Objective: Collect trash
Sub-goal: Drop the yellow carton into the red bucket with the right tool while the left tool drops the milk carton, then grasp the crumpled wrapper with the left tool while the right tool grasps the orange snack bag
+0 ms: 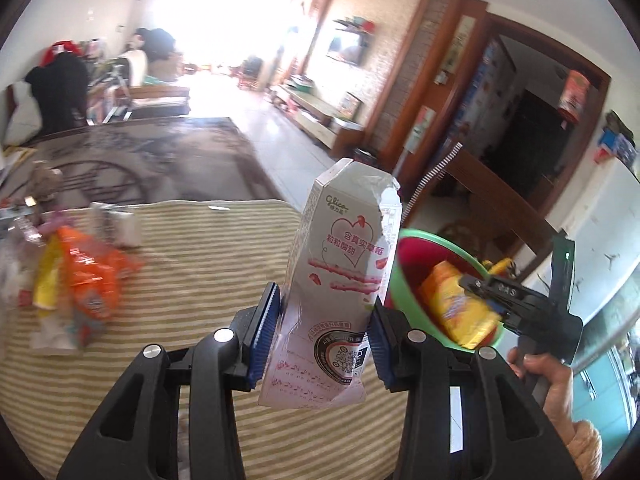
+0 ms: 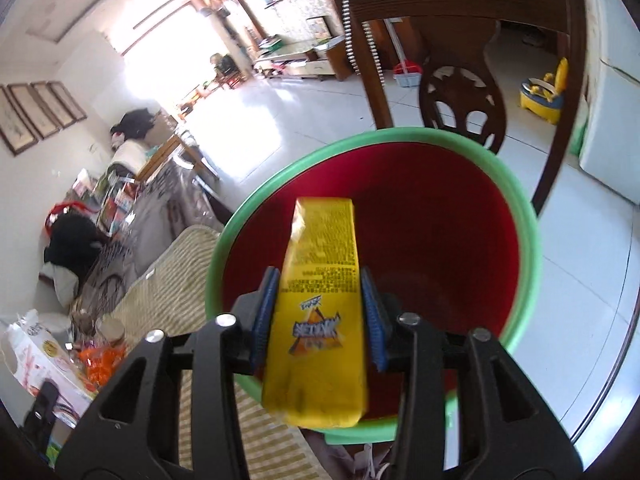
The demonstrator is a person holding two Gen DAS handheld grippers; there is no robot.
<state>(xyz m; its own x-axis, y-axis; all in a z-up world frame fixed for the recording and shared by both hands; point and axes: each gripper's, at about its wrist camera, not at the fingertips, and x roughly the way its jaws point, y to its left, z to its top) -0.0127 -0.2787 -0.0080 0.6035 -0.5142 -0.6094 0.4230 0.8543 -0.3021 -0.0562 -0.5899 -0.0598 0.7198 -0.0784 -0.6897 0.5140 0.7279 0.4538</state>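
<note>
My left gripper (image 1: 322,328) is shut on a torn white and pink snack box (image 1: 344,264), held upright above the striped cloth. My right gripper (image 2: 318,318) is shut on a yellow snack box (image 2: 320,308), held over the red bin with a green rim (image 2: 532,216). In the left wrist view the bin (image 1: 404,292) is just right of the white box, with the yellow box (image 1: 460,304) and the right gripper (image 1: 496,300) inside its mouth. Orange and yellow wrappers (image 1: 88,284) lie on the cloth at the left.
The table has a striped cloth (image 1: 192,264) with more litter and a small white item (image 1: 116,220) at the far left. A wooden chair (image 2: 460,60) stands behind the bin. Tiled floor (image 2: 304,120) extends beyond, with a yellow potty (image 2: 544,92) at the right.
</note>
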